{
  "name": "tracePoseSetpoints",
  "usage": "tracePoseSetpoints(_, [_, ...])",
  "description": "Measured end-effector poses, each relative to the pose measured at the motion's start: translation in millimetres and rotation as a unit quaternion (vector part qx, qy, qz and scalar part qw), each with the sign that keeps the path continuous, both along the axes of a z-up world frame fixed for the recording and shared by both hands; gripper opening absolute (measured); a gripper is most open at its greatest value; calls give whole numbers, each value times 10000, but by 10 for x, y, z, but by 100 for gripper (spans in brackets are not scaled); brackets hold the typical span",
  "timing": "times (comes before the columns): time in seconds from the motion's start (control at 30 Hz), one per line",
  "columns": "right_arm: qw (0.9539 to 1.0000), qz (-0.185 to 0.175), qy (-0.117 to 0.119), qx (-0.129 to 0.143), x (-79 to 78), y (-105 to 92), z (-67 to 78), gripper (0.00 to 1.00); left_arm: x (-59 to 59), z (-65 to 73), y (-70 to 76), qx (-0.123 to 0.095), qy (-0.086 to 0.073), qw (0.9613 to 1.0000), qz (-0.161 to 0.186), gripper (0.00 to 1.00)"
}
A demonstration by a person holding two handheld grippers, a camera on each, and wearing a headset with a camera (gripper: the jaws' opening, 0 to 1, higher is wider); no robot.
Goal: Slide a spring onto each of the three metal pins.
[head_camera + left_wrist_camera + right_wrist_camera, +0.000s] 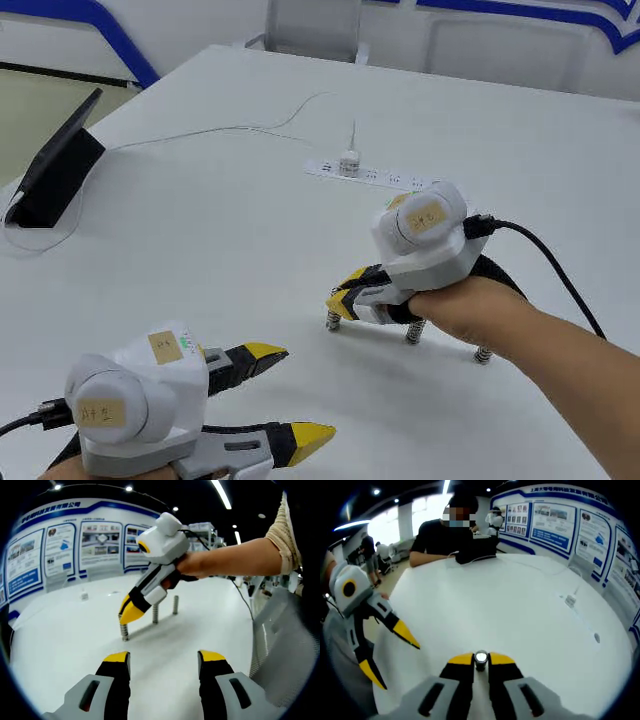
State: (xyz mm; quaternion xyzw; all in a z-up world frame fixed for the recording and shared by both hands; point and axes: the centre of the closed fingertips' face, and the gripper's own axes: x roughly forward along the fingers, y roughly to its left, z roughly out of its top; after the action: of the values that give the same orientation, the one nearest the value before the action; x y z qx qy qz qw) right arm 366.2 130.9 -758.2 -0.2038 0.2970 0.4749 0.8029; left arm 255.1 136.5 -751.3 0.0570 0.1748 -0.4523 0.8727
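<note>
Left gripper (165, 656): jaws wide apart, empty | right gripper (481, 660): jaws pinched on pin (481, 655) top | tan stickers (165, 347): handwriting unreadable

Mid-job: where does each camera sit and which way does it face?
Head view: on the headset, looking down at table, left tongs, right tongs, a forearm.
Left gripper view: on open left tongs, facing right tongs over three pins.
Right gripper view: on right tongs, shut on a pin, facing a seated person.
Shared: each gripper view shows the other tongs.
</note>
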Motion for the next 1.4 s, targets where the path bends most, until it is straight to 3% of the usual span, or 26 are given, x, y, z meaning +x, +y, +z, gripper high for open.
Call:
tracePoseSetpoints(0.33, [10000, -17, 72, -47, -12, 0, -85, 12, 20, -1, 12, -2, 3, 10000, 27, 55])
tracePoseSetpoints(0.8, [10000, -20, 62, -34, -19, 8, -88, 13, 35, 20, 17, -16, -23, 10000, 36, 54])
tracePoseSetpoints(1.4, [9999, -35, -98, 10, -65, -42, 52, 17, 34, 85, 8, -28, -100, 9999, 24, 53])
